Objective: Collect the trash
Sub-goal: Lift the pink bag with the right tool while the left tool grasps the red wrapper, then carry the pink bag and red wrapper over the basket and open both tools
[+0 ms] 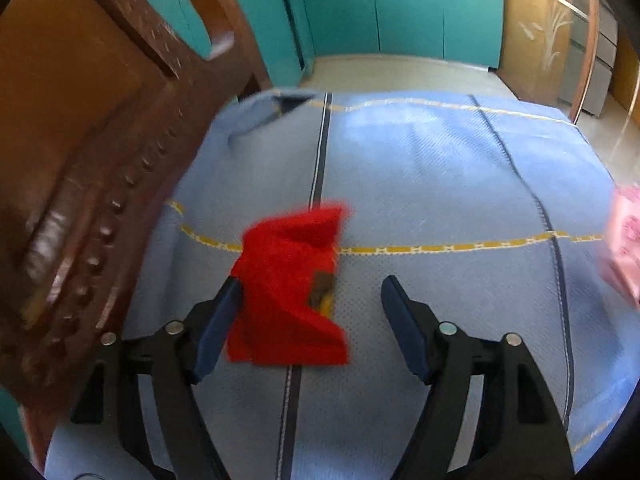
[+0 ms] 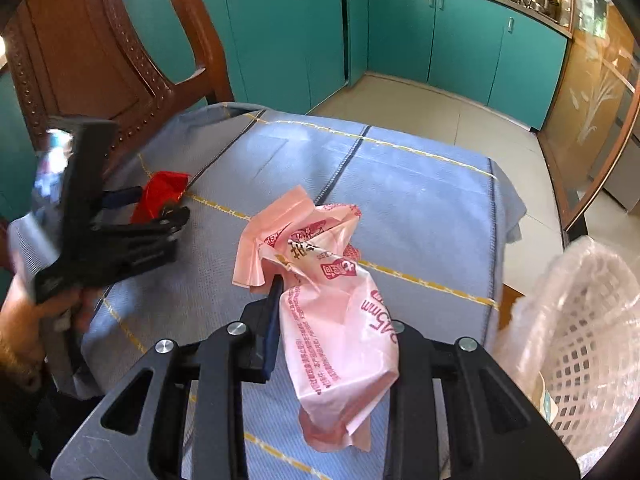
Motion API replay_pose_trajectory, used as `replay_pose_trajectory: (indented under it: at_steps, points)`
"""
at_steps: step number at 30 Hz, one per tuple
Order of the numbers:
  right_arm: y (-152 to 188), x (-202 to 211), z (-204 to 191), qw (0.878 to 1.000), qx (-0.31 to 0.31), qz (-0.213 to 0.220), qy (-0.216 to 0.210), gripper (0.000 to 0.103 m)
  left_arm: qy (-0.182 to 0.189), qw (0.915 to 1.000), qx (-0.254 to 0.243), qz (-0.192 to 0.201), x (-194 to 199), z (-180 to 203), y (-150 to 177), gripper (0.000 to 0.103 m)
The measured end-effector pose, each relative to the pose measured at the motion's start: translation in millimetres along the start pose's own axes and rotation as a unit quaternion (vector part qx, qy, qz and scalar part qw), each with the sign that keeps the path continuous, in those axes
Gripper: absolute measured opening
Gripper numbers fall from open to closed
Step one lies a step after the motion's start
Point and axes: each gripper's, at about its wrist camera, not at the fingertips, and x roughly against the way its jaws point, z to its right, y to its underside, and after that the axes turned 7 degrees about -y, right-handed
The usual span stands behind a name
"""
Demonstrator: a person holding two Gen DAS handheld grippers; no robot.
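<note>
Nearest in the right wrist view, the pink bag [image 2: 336,320] is pinched in the closed right gripper [image 2: 320,312] above the blue cloth [image 2: 420,208], with the white basket [image 2: 580,340] just to its right, so the grip should be kept firm until the bag is carried over the basket's rim. Farther out, the red wrapper [image 1: 290,288] is seen lying on the cloth between the wide-open fingers of the left gripper [image 1: 312,292], not yet pressed; the fingers should be lowered astride it and closed squarely, well clear of the chair [image 1: 88,140] beyond.
</note>
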Motion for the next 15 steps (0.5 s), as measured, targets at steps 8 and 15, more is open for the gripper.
replay_pose_trajectory:
  at_steps: [8,15]
  points:
    - [6.9,4.7,0.3,1.000,0.007,-0.001,0.003,0.031,0.029,0.9994,0.019,-0.004,7.0,-10.0,6.6,0.042]
    - [4.7,4.6,-1.5,1.000,0.004,0.007,0.012,0.031,0.077,0.9937,0.040,0.070,74.7,-16.7,26.7,0.041]
